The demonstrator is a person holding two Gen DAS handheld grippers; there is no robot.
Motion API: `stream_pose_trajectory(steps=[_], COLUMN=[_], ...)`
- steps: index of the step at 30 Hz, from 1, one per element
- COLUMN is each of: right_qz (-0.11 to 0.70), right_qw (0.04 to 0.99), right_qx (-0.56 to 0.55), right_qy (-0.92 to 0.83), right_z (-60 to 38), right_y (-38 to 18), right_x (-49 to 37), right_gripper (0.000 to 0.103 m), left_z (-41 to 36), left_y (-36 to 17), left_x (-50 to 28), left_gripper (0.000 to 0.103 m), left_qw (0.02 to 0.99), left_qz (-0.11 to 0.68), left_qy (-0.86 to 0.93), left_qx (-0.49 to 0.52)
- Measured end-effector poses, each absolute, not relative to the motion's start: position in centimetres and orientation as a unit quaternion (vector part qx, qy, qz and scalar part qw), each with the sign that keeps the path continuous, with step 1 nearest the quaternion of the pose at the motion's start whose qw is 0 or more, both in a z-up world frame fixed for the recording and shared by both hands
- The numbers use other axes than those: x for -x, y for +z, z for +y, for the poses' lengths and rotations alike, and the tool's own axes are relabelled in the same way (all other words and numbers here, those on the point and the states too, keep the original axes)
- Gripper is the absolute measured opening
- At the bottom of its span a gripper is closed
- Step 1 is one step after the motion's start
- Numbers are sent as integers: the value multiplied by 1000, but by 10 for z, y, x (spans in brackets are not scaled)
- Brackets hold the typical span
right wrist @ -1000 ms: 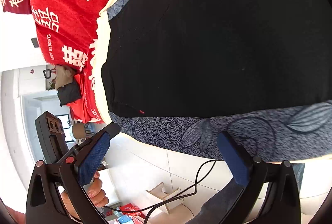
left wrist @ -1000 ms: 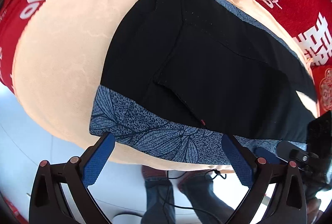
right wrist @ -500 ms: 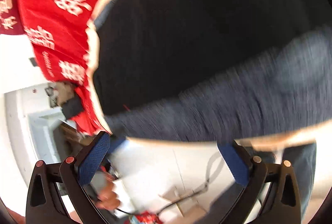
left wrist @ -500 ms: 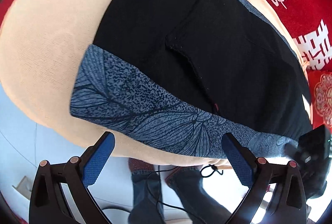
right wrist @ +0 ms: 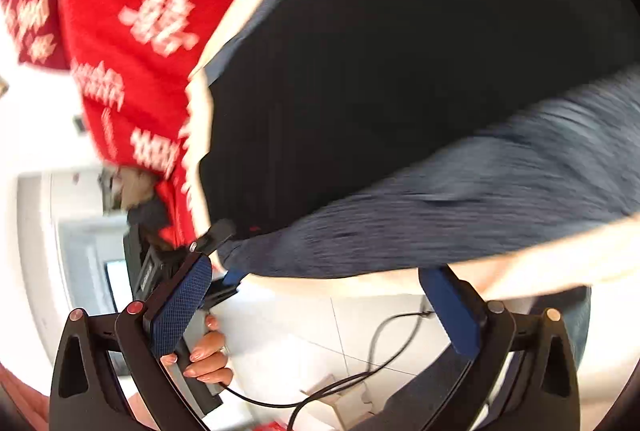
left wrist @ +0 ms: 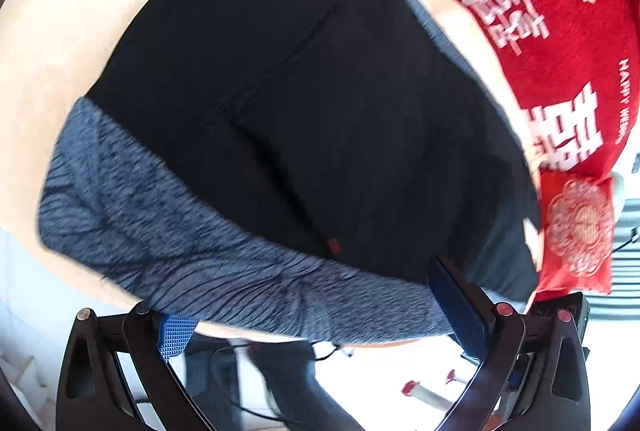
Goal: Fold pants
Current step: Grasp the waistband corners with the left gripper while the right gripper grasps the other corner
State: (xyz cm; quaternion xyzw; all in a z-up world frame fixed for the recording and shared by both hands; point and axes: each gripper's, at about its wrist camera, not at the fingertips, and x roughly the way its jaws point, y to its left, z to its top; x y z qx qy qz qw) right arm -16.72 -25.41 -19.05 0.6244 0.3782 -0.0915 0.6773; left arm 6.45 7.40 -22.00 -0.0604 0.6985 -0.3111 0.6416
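My left tongs and right tongs, both spread, straddle the band (the pants' near edge).

pants: matt black cloth | tongs pads: textured blue rubber

I see open floor below the counter edge; the cable and my legs crowd that gap.

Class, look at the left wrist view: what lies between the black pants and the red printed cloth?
A strip of peach cloth separates the black pants from the red printed cloth, seen in the left wrist view.
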Motion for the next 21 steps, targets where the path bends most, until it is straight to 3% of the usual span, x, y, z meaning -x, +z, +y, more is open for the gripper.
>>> stream_pose_trajectory(steps=[5, 8, 9, 10, 11, 13, 21], right_qz=[307, 288, 293, 302, 311, 323, 415], right_qw=[641, 592, 578, 571, 571, 596, 709], right_qx=[-693, -740, -748, -750, -745, -721, -562], right_qy=[-123, -137, -142, -144, -148, -145, -91], right_z=[-275, -276, -275, -274, -274, -277, -322], right_y=[-209, -221, -224, -226, -224, -206, -114], right_x=[204, 211, 212, 217, 218, 215, 148], right_gripper=[102, 85, 56, 11, 7, 7, 7], left_z=[76, 76, 74, 73, 75, 82, 69], left_y=[-224, -221, -219, -217, -215, -215, -166], left_x=[-65, -60, -60, -63, -66, -71, -90], left_gripper=[103, 98, 88, 79, 73, 41, 37], left_qw=[640, 649, 655, 658, 660, 656, 669], left_qz=[704, 694, 691, 690, 689, 693, 676], left_qy=[-300, -308, -304, -300, -300, -297, -306], left_qx=[64, 42, 33, 27, 30, 31, 36])
